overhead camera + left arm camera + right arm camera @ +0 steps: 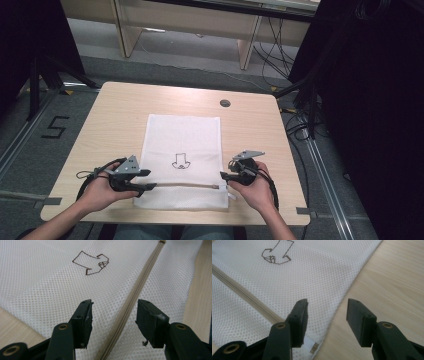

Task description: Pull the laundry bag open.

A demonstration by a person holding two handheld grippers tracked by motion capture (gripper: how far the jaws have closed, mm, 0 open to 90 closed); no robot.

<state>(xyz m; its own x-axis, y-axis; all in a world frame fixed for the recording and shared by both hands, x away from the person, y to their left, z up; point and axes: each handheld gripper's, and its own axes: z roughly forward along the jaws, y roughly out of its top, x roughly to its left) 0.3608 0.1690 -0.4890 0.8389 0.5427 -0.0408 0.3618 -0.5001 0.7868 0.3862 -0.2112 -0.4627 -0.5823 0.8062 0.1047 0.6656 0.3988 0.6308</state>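
High view, bag: we see a white mesh bag (182,150) lying flat on the light wooden worktop (115,115), nearer the person's edge, with a drawn arrow (180,161) about mid-cloth.
High view, zipper: a beige zipper (185,186) runs across the bag close to its near edge, from one gripper to the other.
High view, left gripper: the left gripper (148,180) sits at the bag's left edge by the zipper's end, jaws spread.
High view, right gripper: the right gripper (224,176) sits at the bag's right edge by the other end of the zipper (whether it touches the cloth we cannot tell).
High view, worktop: a small dark round cap (225,103) lies beyond the bag, well apart from it.
Left gripper view, jaws: we find the left gripper (113,312) spread wide above the mesh, pinching nothing.
Left gripper view, zipper: the closed zipper (130,302) passes between the two jaws and runs away to the top of the frame; the arrow (91,263) lies to its left.
Right gripper view, jaws: the right gripper (327,311) is also spread wide, with nothing between its pads.
Right gripper view, bag: the bag's edge (344,297) runs up between the jaws, mesh to the left, bare worktop (392,282) to the right.
Right gripper view, zipper: the zipper (247,298) crosses at left, and its small pull (314,347) shows at the bag's corner, just beside the left jaw.
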